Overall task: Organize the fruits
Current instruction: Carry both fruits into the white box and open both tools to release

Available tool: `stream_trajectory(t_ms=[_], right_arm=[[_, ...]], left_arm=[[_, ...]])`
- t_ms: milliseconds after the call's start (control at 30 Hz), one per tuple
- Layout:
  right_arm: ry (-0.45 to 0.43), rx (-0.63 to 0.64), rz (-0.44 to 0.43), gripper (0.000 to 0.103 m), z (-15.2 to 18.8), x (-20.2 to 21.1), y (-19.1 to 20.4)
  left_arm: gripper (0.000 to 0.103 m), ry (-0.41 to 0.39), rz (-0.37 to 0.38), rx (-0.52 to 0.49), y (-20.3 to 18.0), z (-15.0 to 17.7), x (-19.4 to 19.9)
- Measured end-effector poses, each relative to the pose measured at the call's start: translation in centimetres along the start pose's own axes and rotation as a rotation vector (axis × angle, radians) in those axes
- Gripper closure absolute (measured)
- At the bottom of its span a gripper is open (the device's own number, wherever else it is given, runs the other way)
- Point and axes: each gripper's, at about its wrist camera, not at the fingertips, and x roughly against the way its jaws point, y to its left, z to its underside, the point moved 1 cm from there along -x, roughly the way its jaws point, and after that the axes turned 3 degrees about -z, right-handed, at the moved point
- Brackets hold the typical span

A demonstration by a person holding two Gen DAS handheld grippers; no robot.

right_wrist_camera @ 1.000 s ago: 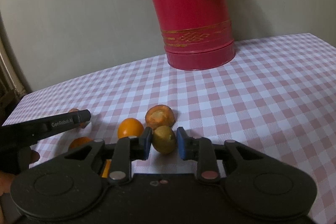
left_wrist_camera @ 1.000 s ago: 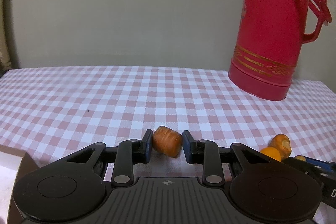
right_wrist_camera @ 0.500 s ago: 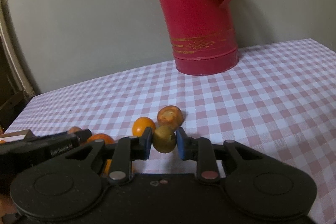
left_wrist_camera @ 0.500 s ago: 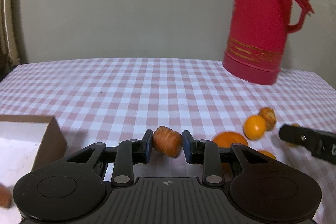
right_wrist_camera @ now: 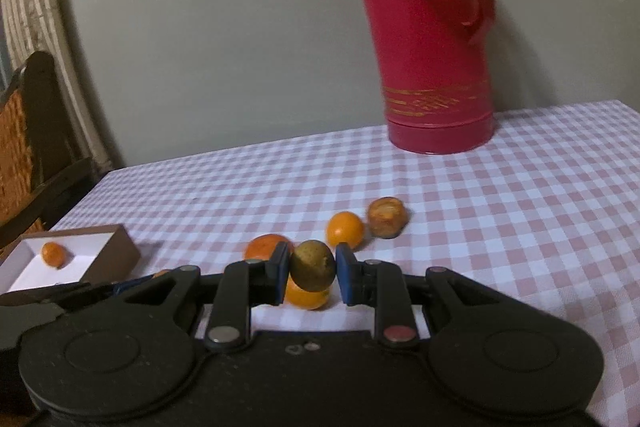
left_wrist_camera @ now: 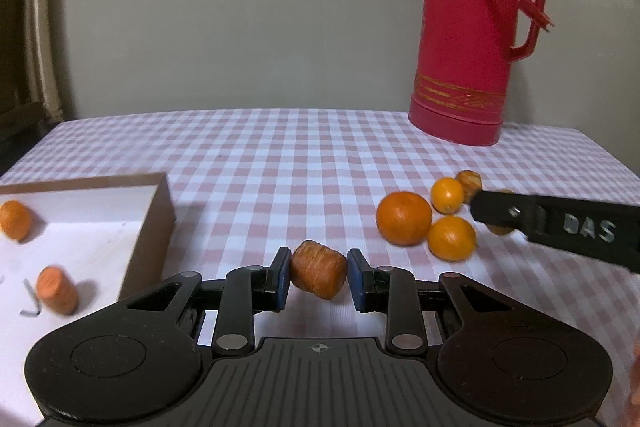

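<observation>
Between the blue pads of my left gripper [left_wrist_camera: 319, 278] I pinch a stubby orange carrot chunk [left_wrist_camera: 319, 274], held above the checked tablecloth [left_wrist_camera: 280, 163] just right of the brown box [left_wrist_camera: 150, 227], where two more orange pieces [left_wrist_camera: 56, 289] lie on the white floor. My right gripper [right_wrist_camera: 312, 273] is clamped on a dull olive-brown fruit [right_wrist_camera: 312, 265], lifted over a small orange one [right_wrist_camera: 307, 296]. Beyond it on the cloth sit a tangerine [right_wrist_camera: 262, 247], another small orange fruit [right_wrist_camera: 345, 229] and a brownish stub [right_wrist_camera: 386, 217], with the red thermos [right_wrist_camera: 432, 39] at the back.

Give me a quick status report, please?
Left gripper shut on carrot chunk. Right gripper shut on olive fruit. Box left, path unobstructed.
</observation>
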Motion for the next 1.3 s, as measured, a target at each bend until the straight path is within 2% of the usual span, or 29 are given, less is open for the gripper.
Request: stream_trajectory(t_ms=[300, 767, 1300], right_arm=[[0.017, 0.034, -0.052, 0.087, 0.9, 1.2, 1.7], [0.015, 0.092, -0.063, 0.087, 1.6, 3.3, 4.9], [-0.025, 0.160, -0.172, 0.087, 1.2, 3.9, 11.6]], left_arm=[[0.073, -0.057, 0.000, -0.033, 0.3, 0.5, 3.6], [0.073, -0.126, -0.008, -0.012, 3.1, 0.6, 7.6], [0.073, -0.197, -0.094, 0.080, 9.2, 0.5, 11.2]])
